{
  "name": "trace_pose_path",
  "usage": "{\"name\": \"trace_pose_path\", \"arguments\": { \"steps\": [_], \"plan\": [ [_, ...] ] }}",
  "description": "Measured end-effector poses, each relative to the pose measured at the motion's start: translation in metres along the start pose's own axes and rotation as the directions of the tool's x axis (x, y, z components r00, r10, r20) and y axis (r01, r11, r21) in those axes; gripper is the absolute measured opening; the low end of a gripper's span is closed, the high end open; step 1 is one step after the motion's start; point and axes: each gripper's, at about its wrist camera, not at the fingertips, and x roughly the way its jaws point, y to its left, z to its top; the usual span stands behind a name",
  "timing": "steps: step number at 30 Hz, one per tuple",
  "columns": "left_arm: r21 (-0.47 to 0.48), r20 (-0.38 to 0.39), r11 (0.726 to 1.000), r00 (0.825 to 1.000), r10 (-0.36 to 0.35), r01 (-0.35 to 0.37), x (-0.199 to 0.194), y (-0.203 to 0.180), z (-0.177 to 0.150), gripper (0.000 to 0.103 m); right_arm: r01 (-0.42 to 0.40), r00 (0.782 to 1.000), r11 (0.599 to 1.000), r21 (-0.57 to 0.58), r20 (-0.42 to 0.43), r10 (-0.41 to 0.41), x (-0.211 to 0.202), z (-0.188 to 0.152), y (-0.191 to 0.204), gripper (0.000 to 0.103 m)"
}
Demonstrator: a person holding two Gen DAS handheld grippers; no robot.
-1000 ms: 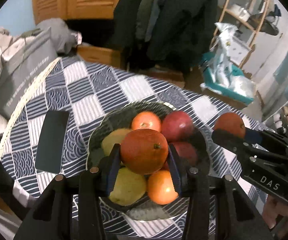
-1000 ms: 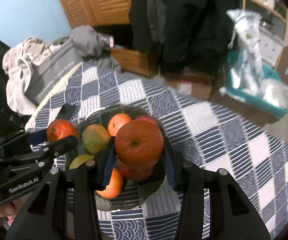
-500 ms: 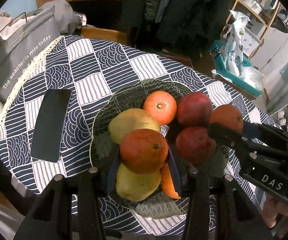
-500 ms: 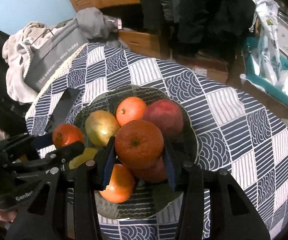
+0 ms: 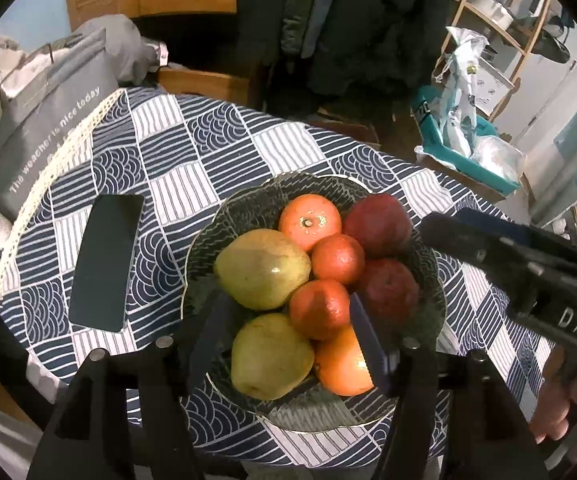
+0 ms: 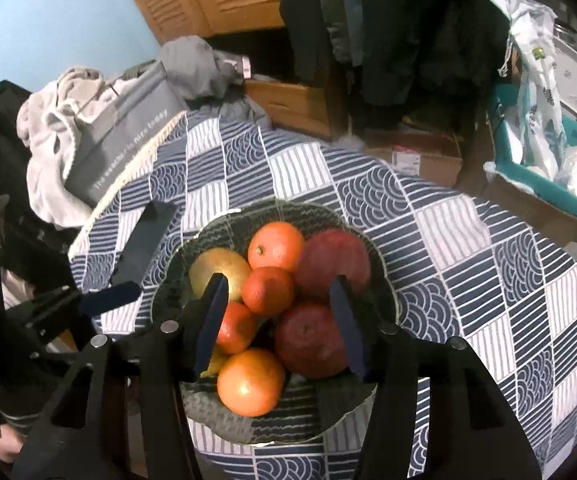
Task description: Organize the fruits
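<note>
A dark patterned bowl (image 5: 232, 216) (image 6: 384, 280) on the checked tablecloth holds several fruits: oranges (image 5: 309, 222) (image 6: 275, 245), two pears (image 5: 262, 268) and two red apples (image 5: 376, 225) (image 6: 336, 256). My left gripper (image 5: 288, 332) is open over the bowl's near side, jaws either side of an orange (image 5: 319, 314) lying on the pile. My right gripper (image 6: 278, 320) is open above the pile, an orange (image 6: 267, 290) resting between and below its jaws. The right gripper also shows at the right of the left wrist view (image 5: 440, 228), and the left gripper at the left of the right wrist view (image 6: 128, 292).
A black phone (image 5: 106, 262) lies on the cloth left of the bowl. A grey bag (image 5: 48, 128) and clothes sit past the table's left edge. Coats hang behind. A teal box (image 6: 544, 184) and shelves stand at the right.
Both grippers opened and let go of their oranges, which now lie on the fruit pile in the bowl. Both grippers have lowered closer over the bowl.
</note>
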Motion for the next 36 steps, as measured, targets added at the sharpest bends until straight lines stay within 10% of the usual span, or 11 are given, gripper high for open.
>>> {"name": "trace_pose_path", "arguments": {
  "steps": [23, 36],
  "plan": [
    [0.136, 0.279, 0.990, 0.958, -0.063, 0.026, -0.111, -0.052, 0.015, 0.078, 0.178, 0.950, 0.984, 0.007, 0.259, -0.174, -0.118, 0.008, 0.007, 0.070],
    [0.174, 0.381, 0.983, 0.916, -0.121, 0.058, -0.164, -0.074, 0.015, 0.091, 0.289, 0.867, 0.957, 0.035, 0.414, -0.277, -0.193, 0.001, 0.014, 0.084]
  ]
}}
